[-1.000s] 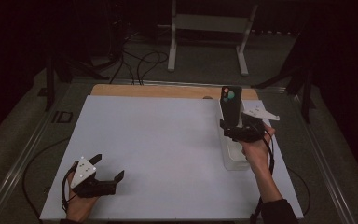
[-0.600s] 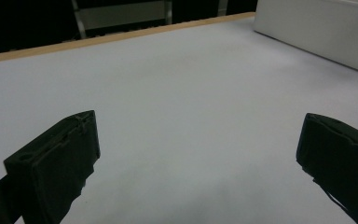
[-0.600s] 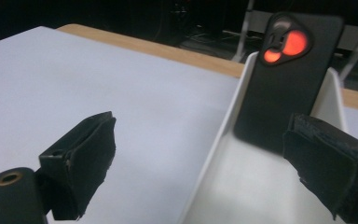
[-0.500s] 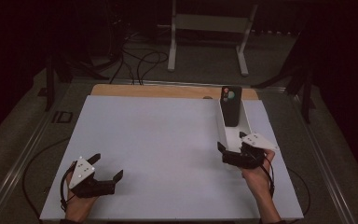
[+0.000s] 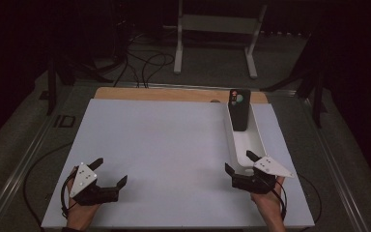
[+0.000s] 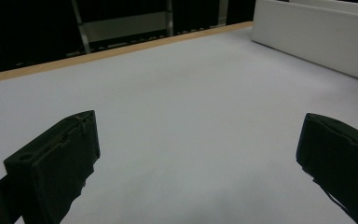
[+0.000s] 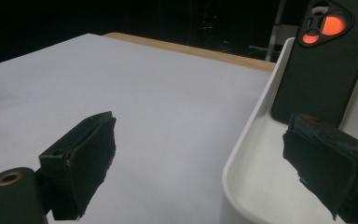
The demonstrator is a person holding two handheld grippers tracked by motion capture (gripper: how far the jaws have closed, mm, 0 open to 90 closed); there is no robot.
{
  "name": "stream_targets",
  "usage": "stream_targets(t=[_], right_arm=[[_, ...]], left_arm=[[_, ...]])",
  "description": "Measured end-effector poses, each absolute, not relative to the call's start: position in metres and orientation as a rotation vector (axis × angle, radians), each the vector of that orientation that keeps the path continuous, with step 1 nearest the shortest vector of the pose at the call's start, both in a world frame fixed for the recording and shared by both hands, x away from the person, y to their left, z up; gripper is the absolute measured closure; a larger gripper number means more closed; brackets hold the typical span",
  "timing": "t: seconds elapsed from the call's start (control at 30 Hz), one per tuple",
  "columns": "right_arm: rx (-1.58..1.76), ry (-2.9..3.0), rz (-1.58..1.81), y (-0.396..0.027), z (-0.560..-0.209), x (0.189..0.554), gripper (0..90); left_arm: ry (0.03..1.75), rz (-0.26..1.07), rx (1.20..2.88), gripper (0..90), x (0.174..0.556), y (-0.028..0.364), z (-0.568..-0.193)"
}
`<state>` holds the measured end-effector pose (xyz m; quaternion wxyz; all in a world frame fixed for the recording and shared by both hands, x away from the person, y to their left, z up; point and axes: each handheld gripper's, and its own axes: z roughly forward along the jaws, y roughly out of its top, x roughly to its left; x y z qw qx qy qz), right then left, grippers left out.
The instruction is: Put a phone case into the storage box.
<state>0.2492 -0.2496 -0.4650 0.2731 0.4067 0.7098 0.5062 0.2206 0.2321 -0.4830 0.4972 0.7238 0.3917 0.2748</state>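
The white table (image 5: 174,159) lies bare across the frame's middle between the 2 grippers. A black phone case (image 5: 239,110) with an orange-and-teal camera cutout leans upright at the far end of the white tray (image 5: 258,140), right of centre. The right gripper (image 5: 240,163), jaws spread, straddles the tray's near rim. The left gripper (image 5: 111,171), lower left, is spread too, holding nothing. The case's lower part is hidden behind the tray wall.

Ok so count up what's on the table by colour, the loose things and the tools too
White: 1, the long tray
Black: 3, the phone case standing in the tray, the left tool and the right tool, both open
Total: 4
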Motion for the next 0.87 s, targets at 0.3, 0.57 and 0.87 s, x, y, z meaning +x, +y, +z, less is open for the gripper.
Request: stream_targets(t=[0.3,0.57,0.87], right_arm=[[1.104,1.869,1.401,-0.257,-0.477,0.238,9.0],[1.096,1.832,1.384,-0.262,-0.482,0.235,9.0],[1.083,1.835,1.383,-0.261,-0.483,0.236,9.0]], left_arm=[[0.936,0.67,1.751,0.2,0.22,0.232,-0.482],[0.927,0.678,1.766,0.2,0.22,0.232,-0.484],[0.931,0.685,1.78,0.2,0.22,0.231,-0.486]])
